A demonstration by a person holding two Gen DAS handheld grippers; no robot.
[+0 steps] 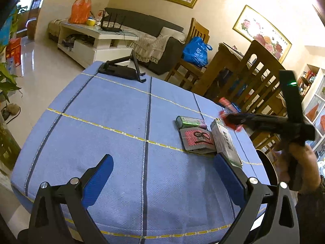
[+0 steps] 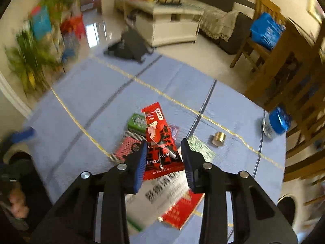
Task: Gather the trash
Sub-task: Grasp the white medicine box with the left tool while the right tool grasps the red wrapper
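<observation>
Left wrist view: left gripper (image 1: pixel 162 174) hangs over the blue tablecloth (image 1: pixel 113 122), fingers spread wide, nothing between them; trash cluster sits at 2 o'clock from it: green gum pack (image 1: pixel 190 122), pink-patterned packet (image 1: pixel 198 139) just below it, white-green box (image 1: pixel 225 142) touching the right blue pad; right gripper (image 1: pixel 229 118) comes in from 3 o'clock with a red wrapper (image 1: pixel 227 104) at its tip, blurred; black stand (image 1: pixel 124 70) at the far edge, 12 o'clock.

Right wrist view: right gripper (image 2: pixel 164 158) is part-closed; red wrapper (image 2: pixel 160 144) lies between the pads and sticks out toward 12 o'clock; can't tell if both pads bite it; green gum pack (image 2: pixel 136 121) at 11 o'clock from the wrapper; pink-patterned packet (image 2: pixel 127 149) at 9 o'clock; white-green box (image 2: pixel 201 148) at 3 o'clock; red card (image 2: pixel 182 209) at 6 o'clock under the fingers; gold cylinder (image 2: pixel 219 138) and blue-wrapped bottle (image 2: pixel 276 122) further out at 3 o'clock, well apart.
</observation>
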